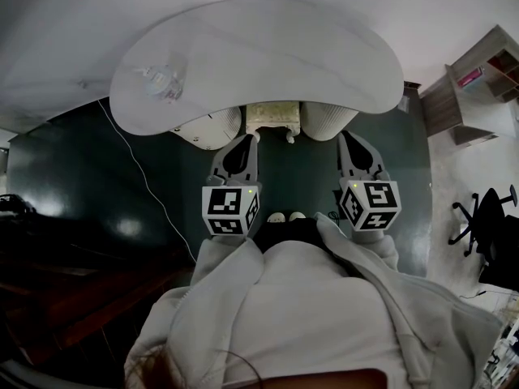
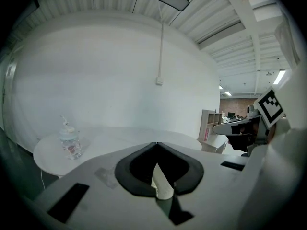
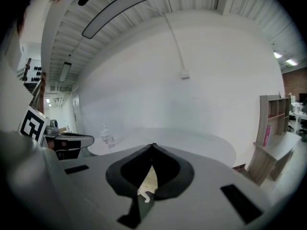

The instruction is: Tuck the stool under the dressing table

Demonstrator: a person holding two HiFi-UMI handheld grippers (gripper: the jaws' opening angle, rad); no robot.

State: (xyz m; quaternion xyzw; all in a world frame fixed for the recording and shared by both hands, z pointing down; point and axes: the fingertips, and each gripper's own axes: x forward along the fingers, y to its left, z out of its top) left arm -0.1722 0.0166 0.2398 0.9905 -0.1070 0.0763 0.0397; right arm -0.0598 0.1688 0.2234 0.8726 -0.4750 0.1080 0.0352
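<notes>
The cream stool (image 1: 272,117) stands on the dark floor between the two ribbed white pedestals of the dressing table (image 1: 340,63), its far part hidden under the curved white top. My left gripper (image 1: 248,139) is shut and empty, its tips close by the stool's near left corner; I cannot tell if they touch. My right gripper (image 1: 347,138) is also shut and empty, in front of the right pedestal (image 1: 327,121). In the right gripper view a bit of the stool (image 3: 148,178) and one leg show through the shut jaws of the right gripper (image 3: 153,145). The left gripper (image 2: 156,143) points at the table top (image 2: 124,137).
A small clear bottle (image 1: 160,80) stands on the table's left end. A white cable (image 1: 146,181) runs across the floor at left. A wooden shelf unit (image 1: 474,83) and a black office chair (image 1: 486,217) stand at right. The person's feet (image 1: 286,216) are near the stool.
</notes>
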